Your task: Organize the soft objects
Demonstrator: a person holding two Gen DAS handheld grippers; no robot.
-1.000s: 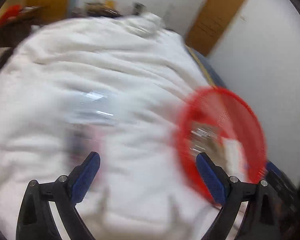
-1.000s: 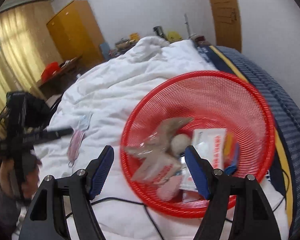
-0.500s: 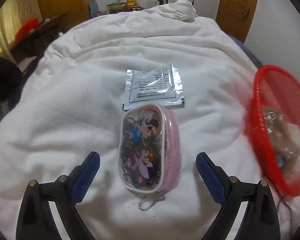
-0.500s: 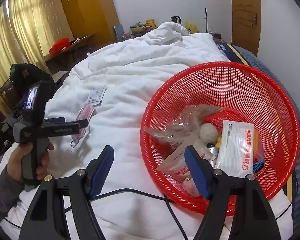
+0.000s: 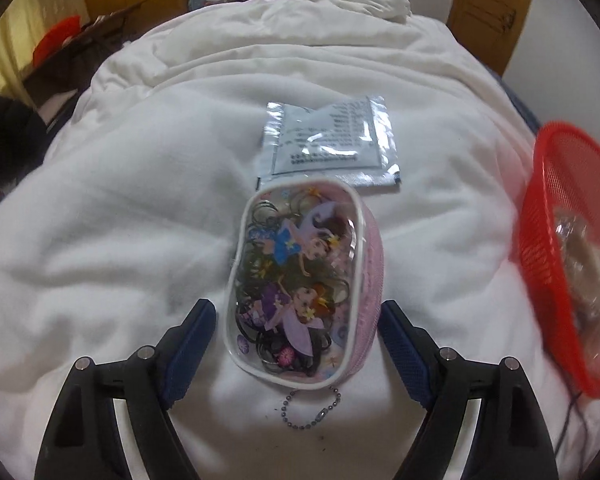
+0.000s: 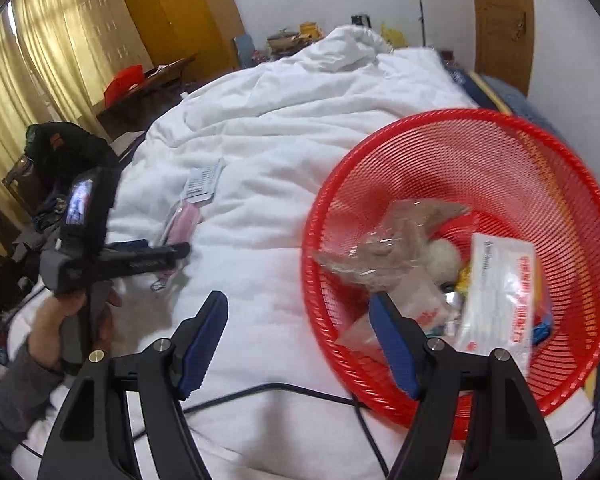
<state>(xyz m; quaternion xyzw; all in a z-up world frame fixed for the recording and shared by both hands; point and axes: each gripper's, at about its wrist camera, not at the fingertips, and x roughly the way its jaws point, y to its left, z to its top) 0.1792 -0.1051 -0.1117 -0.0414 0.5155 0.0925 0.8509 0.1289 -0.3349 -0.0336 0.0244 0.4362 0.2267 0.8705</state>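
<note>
We see the left gripper (image 5: 294, 340) pointing down at the bed, its 2 blue pads (image 5: 188, 354) standing apart on either side of the pink pouch (image 5: 300, 280). The jaws have just been closing in, with the pouch between them, but there is a gap at each pad, so no grip yet. The pouch has a clear front with cartoon fairy print and dark hair ties inside, and lies flat on the white duvet (image 5: 120, 220). Its ball chain (image 5: 310, 408) lies just below it, nearest the camera, between the 2 fingers. Just past the far end of the pouch we see a silver sachet (image 5: 328, 144) with printed text, its near edge touching or slightly tucked under the pouch; we cannot tell which. To the right of the left gripper, well apart, is the red mesh basket (image 5: 556, 184), blurred.

The right gripper (image 6: 298, 340) is held wide apart too, nothing between the pads. Its right finger overlaps the basket's near rim in view; touching or not, we cannot tell. A black cable (image 6: 268, 390) runs across the duvet between the fingers. Inside the basket, past the right finger: a crumpled clear bag (image 6: 388, 248), a white fluffy ball (image 6: 444, 256), a white packet with red print (image 6: 500, 300). Far left in this view we see a hand (image 6: 60, 320) holding the left gripper over the pouch.
</note>
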